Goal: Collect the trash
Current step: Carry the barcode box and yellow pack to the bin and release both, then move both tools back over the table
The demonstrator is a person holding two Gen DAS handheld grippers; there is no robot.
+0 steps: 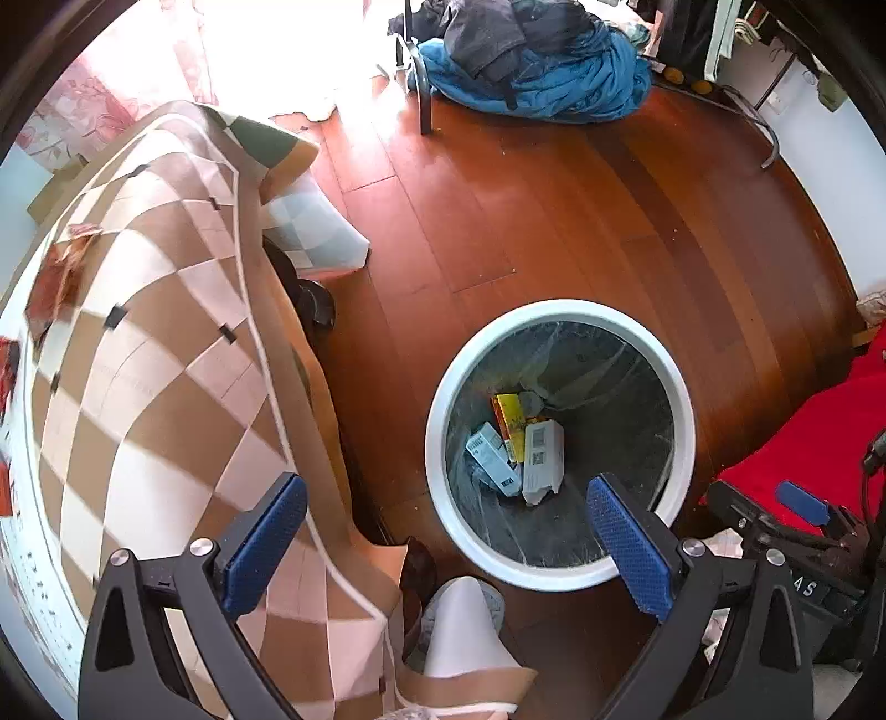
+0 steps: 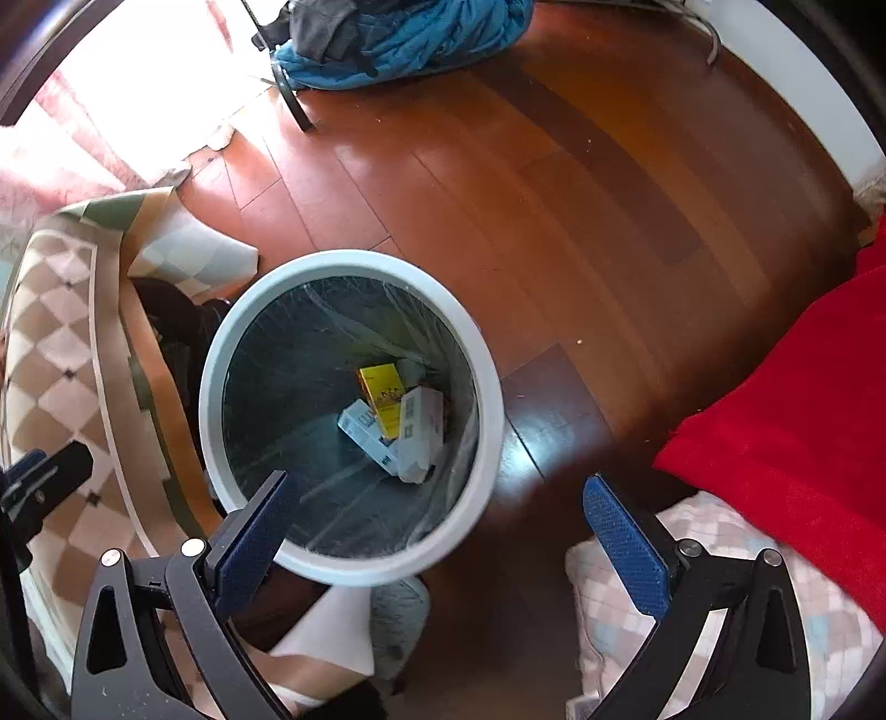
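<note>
A white round trash bin (image 1: pixel 437 404) (image 2: pixel 213 354) with a dark liner stands on the wooden floor. At its bottom lie a yellow box (image 1: pixel 512 418) (image 2: pixel 382 393) and two white boxes (image 1: pixel 542 457) (image 2: pixel 421 432). My left gripper (image 1: pixel 446 501) hangs open above the bin's near-left rim, nothing between its blue pads (image 1: pixel 266 545). My right gripper (image 2: pixel 437 498) is open too, over the bin's near-right rim and the floor. The right gripper's body (image 1: pixel 797 526) shows at the right edge of the left wrist view. A red wrapper (image 1: pixel 55 282) lies on the table at far left.
A table under a brown-and-cream checked cloth (image 1: pixel 149 343) (image 2: pixel 61 332) stands left of the bin. A red fabric (image 1: pixel 819 443) (image 2: pixel 803 387) lies to the right. A chair piled with blue and dark clothes (image 1: pixel 531 61) (image 2: pixel 398 33) is across the floor. A person's foot in a slipper (image 1: pixel 465 620) is near the bin.
</note>
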